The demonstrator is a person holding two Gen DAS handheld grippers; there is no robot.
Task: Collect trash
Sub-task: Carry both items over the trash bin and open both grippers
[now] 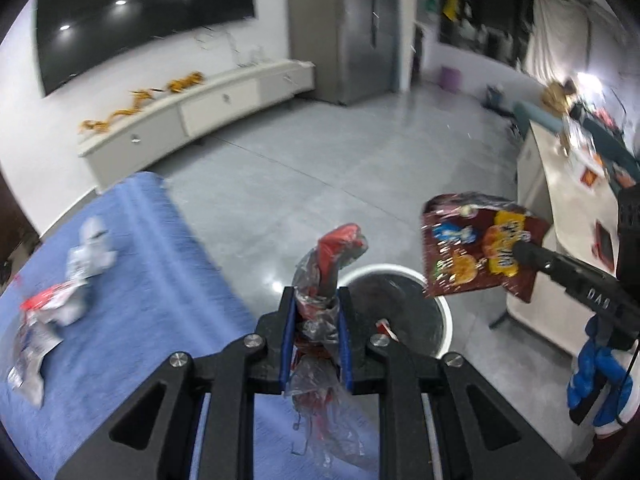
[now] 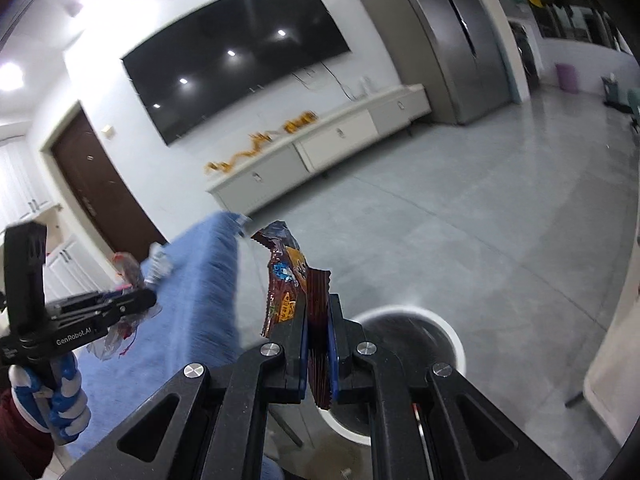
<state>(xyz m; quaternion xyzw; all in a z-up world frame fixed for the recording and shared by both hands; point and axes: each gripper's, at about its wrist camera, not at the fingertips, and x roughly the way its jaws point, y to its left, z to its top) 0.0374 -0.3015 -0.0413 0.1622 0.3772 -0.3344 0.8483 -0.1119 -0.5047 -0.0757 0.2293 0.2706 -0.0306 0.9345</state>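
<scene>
My left gripper (image 1: 317,300) is shut on a crumpled clear-and-red plastic wrapper (image 1: 334,256), held just left of the white round trash bin (image 1: 434,300). My right gripper (image 2: 318,312) is shut on a dark red snack bag (image 2: 286,276). That bag also shows in the left wrist view (image 1: 476,252), held above the bin's right rim. The bin appears in the right wrist view (image 2: 448,332) just right of my fingers. More crumpled white and red wrappers (image 1: 60,292) lie on the blue cloth table (image 1: 152,264).
A white low cabinet (image 1: 208,108) runs along the wall under a large black TV (image 1: 140,16). A white counter (image 1: 560,208) with clutter stands at the right. Grey floor (image 1: 320,160) lies beyond the bin. A brown door (image 2: 100,188) is at the left.
</scene>
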